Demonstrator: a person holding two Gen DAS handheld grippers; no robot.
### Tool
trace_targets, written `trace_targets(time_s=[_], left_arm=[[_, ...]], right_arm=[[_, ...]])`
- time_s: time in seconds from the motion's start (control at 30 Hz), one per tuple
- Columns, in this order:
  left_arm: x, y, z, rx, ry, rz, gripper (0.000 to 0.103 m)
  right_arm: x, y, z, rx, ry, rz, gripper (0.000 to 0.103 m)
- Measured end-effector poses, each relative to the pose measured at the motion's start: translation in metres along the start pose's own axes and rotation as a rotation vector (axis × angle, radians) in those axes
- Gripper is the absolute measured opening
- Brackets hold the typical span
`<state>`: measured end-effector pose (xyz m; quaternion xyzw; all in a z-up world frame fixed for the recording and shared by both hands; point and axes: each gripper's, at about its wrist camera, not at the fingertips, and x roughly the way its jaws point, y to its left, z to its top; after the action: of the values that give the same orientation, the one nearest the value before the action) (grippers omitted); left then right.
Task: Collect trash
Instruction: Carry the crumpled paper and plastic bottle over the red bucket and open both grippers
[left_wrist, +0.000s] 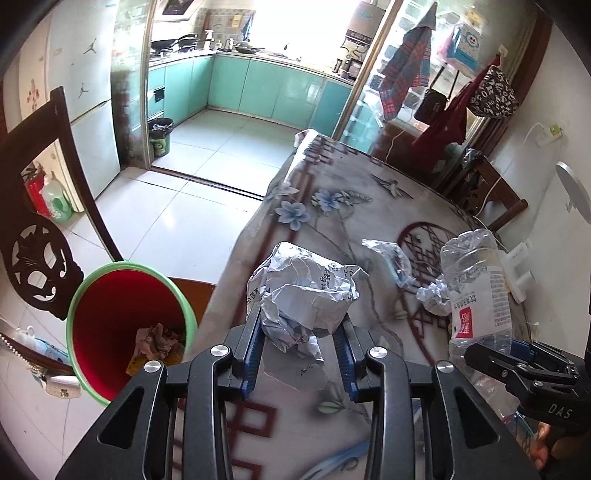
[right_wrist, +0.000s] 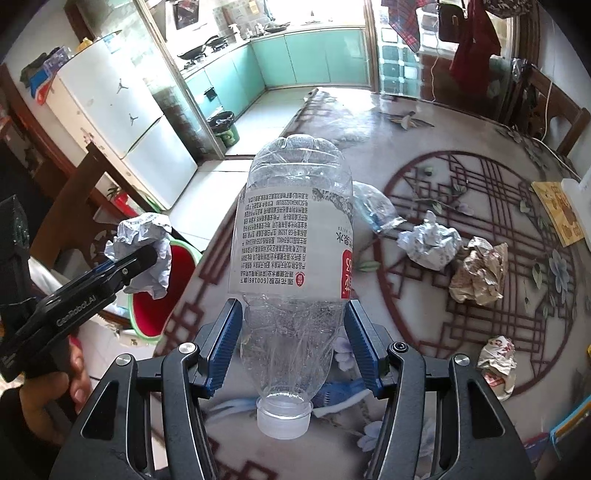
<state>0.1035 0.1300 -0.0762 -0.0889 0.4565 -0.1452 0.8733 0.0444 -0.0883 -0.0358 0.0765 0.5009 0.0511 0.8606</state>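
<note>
Gripping a crumpled white paper ball (left_wrist: 306, 295) in the left gripper (left_wrist: 300, 354), beside the red bin (left_wrist: 129, 325); pinching an inverted, dented clear plastic bottle (right_wrist: 295, 258) in the right gripper (right_wrist: 295, 345); showing, rightward only, a brownish wad (right_wrist: 480, 275), possibly paper.

Daylight floods in through the kitchen window (left_wrist: 295, 26), which is blown out to white; fisheye curvature bends the edges (corners go black), and focus stays reasonably sharp.
</note>
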Motion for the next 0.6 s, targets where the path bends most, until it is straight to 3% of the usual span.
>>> trace_targets(time_s=[0.6], left_arm=[[-0.001, 0.101, -0.002, -0.112, 0.02, 0.079, 0.033]], right_arm=[[0.035, 0.077, 0.008, -0.074, 0.057, 0.035, 0.056]])
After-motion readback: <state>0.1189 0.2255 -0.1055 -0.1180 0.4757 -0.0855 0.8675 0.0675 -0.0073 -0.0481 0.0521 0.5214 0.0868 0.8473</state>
